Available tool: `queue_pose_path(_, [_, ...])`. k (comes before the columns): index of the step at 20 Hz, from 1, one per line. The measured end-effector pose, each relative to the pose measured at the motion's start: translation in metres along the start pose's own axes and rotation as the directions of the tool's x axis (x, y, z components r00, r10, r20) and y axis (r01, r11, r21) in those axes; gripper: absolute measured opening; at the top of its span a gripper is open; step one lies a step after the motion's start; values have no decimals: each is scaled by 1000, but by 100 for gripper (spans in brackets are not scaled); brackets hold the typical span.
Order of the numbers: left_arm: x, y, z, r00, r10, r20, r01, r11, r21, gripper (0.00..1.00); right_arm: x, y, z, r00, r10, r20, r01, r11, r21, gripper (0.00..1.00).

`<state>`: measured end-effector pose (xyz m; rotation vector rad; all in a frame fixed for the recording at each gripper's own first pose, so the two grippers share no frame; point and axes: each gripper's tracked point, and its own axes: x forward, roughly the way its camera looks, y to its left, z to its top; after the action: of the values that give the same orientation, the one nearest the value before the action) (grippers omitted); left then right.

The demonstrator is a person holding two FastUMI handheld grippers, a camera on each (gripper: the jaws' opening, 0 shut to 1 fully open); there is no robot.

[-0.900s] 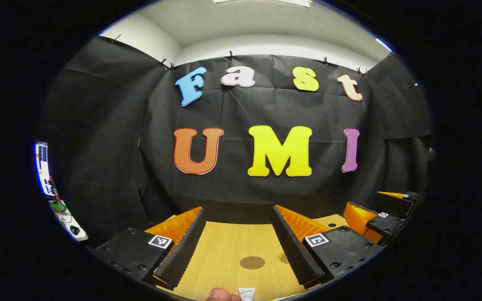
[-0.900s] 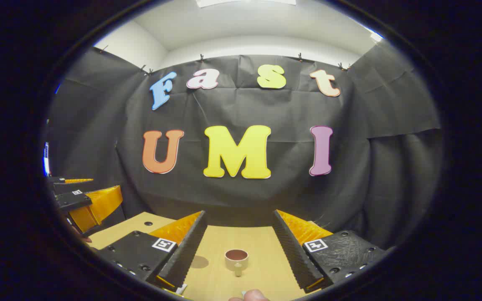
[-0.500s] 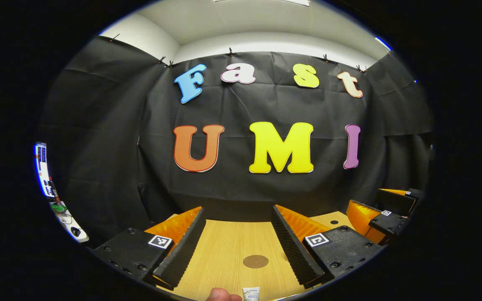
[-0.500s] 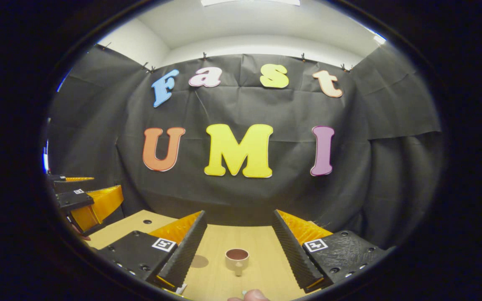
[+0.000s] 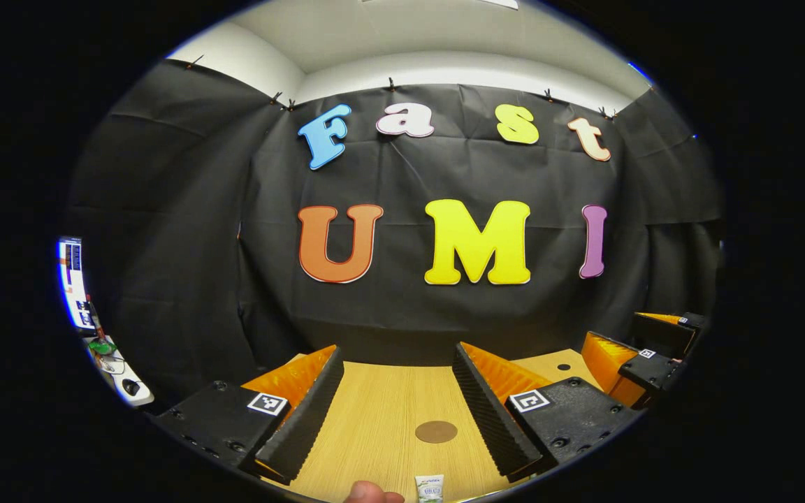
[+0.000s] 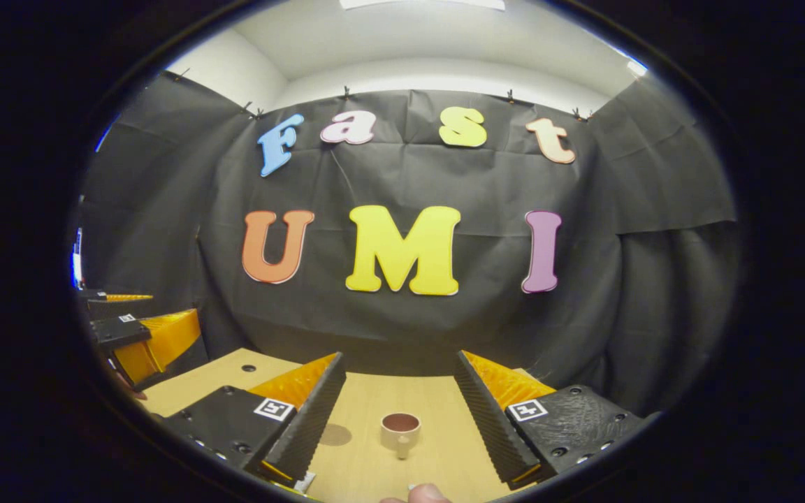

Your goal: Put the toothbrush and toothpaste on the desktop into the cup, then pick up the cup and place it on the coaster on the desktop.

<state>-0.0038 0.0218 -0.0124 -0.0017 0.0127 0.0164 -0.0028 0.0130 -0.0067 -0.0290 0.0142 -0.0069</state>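
On the light wooden desktop point(image 5: 374, 419), a flat round brown coaster point(image 5: 436, 432) lies between the spread fingers of the left gripper point(image 5: 397, 363), which holds nothing. A white toothpaste tube point(image 5: 429, 487) sits at the desktop's near edge. The right gripper point(image 6: 398, 367), equally wide open and empty, frames a small beige cup with a handle point(image 6: 400, 431) standing upright near the desktop's middle. I cannot tell where the toothbrush lies.
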Motion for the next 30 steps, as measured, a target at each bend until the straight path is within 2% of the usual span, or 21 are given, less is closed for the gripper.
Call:
queue_pose_path(4, [2,-11,-13,999,-22,-30,22,1000,-7,99,0,-9,-2,1000,-7,-15,7,1000,17,98])
queue_pose_path(6, [3,-16,-13,999,-31,-31,31,1000,3,99,-1,-12,-6,1000,-10,-23,11,1000,19,95])
queue_pose_path(9, [5,-23,-18,998,-40,-45,41,999,17,99,0,-10,-17,998,15,-55,-13,1000,25,98])
queue_pose_path(10, [6,-27,-21,998,-44,-52,45,999,16,99,1,-9,-22,997,29,-70,-27,999,26,95])
queue_pose_path(12, [6,-30,-29,996,-46,-72,47,999,19,99,2,-11,-28,995,37,-91,-34,999,34,98])
queue_pose_path(14, [6,-33,-36,995,-43,-89,46,999,24,99,3,-13,-36,992,45,-119,-40,998,44,95])
queue_pose_path(15, [6,-34,-38,994,-41,-97,43,999,23,99,5,-16,-38,991,45,-125,-40,998,41,98])
queue_pose_path(17, [7,-37,-45,993,-38,-114,41,999,20,99,7,-18,-39,991,43,-130,-39,999,34,95])
queue_pose_path(20, [5,-38,-61,987,-36,-157,41,999,23,99,8,-26,-53,986,49,-162,-45,999,27,98])
queue_pose_path(23, [-3,-36,-88,971,-32,-235,41,999,35,99,9,-37,-76,973,44,-225,-44,999,9,93])
queue_pose_path(25, [-10,-38,-109,956,-34,-293,47,998,37,99,7,-42,-97,958,45,-283,-46,999,2,95])
queue_pose_path(30, [-32,-41,-161,898,-35,-438,52,998,28,100,1,-49,-142,917,38,-398,-43,999,-3,95])
